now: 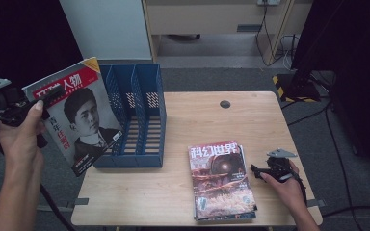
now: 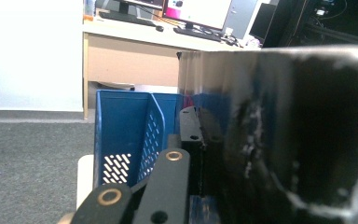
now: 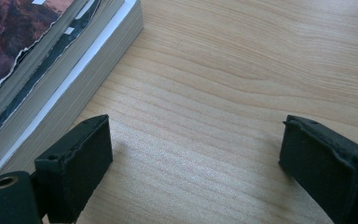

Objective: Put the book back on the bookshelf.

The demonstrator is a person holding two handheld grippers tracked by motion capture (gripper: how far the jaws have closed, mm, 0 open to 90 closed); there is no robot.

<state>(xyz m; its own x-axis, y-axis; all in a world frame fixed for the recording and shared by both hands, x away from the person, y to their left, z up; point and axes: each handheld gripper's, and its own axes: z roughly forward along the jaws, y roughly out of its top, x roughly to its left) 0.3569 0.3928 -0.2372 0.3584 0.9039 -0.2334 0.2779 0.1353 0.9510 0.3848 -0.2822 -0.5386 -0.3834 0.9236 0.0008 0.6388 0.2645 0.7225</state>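
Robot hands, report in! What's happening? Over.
Left gripper shut on portrait-cover magazine, held beside blue slotted file rack. Right gripper open beside magazine stack. Nothing blocking.

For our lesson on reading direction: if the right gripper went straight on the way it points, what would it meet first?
Probably the stack of magazines: the open right gripper points left at its near edge, low over the table, though the exact aim is unclear.

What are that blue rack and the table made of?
The blue rack looks like moulded plastic: an even matt blue, with punched slots in its walls. The table looks like pale wood or wood-look laminate, with grain lines running across its smooth top; which one, I cannot tell.
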